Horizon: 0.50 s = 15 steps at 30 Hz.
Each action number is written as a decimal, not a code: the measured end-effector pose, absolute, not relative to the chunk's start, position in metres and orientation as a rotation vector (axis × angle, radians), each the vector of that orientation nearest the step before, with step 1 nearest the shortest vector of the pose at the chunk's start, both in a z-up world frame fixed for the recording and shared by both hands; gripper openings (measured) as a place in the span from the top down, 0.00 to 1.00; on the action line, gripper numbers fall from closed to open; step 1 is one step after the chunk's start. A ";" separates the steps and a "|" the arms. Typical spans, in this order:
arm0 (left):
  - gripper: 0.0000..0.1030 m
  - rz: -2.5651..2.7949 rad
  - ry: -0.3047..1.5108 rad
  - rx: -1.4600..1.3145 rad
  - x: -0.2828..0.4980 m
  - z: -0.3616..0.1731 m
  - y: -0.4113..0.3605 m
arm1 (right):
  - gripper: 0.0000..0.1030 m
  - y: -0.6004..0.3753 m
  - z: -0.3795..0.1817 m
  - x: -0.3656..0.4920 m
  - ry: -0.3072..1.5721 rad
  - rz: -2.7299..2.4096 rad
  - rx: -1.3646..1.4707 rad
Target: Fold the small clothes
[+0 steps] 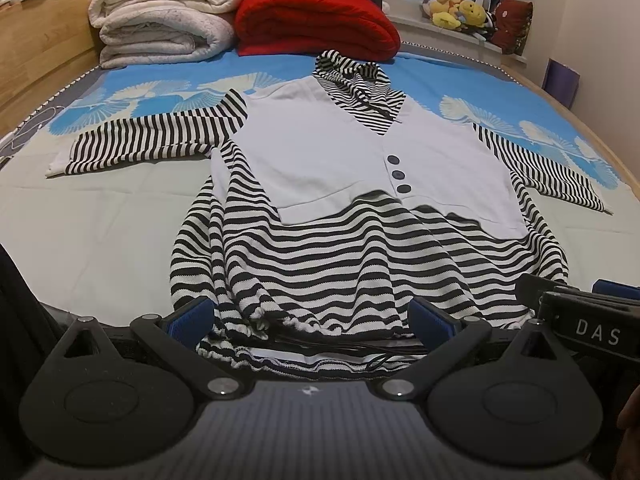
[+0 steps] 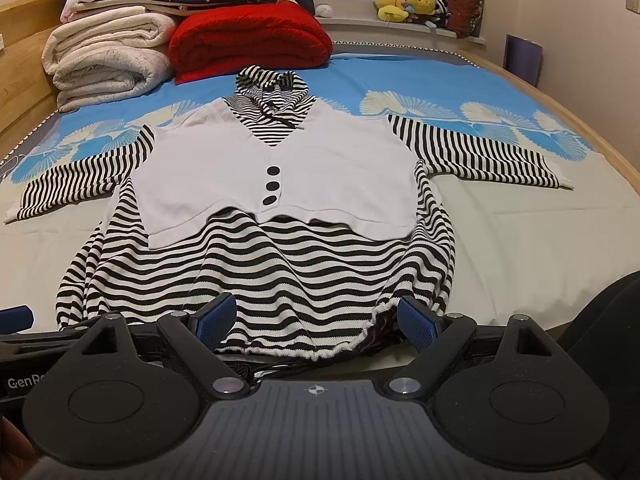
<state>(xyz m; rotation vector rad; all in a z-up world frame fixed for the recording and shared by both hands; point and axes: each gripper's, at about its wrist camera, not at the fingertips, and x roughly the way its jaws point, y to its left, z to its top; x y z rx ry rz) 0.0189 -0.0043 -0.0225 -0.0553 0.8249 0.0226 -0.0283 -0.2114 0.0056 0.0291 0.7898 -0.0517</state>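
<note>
Striped top [image 1: 332, 256] lies flat on bed [image 1: 100, 216], front up, sleeves spread to both sides, hood toward folded blankets [image 1: 160, 24] and red quilt [image 1: 316, 24] at far end. White vest panel [image 1: 360, 160] with three dark buttons covers chest. Your left gripper [image 1: 312, 320] sits at near hem, fingers [image 1: 192, 316] apart, hem between them. Your right gripper [image 2: 316, 320] sits beside it at same hem, fingers [image 2: 416, 326] apart, nothing clamped.

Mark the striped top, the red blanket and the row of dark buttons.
striped top [image 2: 304, 276], right wrist view, on the striped lower body.
red blanket [image 2: 248, 36], right wrist view, on its folded top.
dark buttons [image 1: 398, 176], left wrist view, on the middle button.
</note>
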 end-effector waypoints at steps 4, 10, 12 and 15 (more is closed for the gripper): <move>0.00 0.022 0.825 -0.055 0.019 -0.023 -0.004 | 0.14 -0.211 0.005 -0.028 0.790 -0.052 0.029; 0.00 0.022 0.825 -0.055 0.019 -0.023 -0.005 | 0.14 -0.211 0.005 -0.028 0.789 -0.052 0.029; 0.00 0.022 0.825 -0.054 0.019 -0.023 -0.005 | 0.14 -0.211 0.006 -0.028 0.789 -0.052 0.028; 0.00 0.022 0.825 -0.054 0.019 -0.023 -0.005 | 0.14 -0.212 0.003 -0.027 0.789 -0.053 0.031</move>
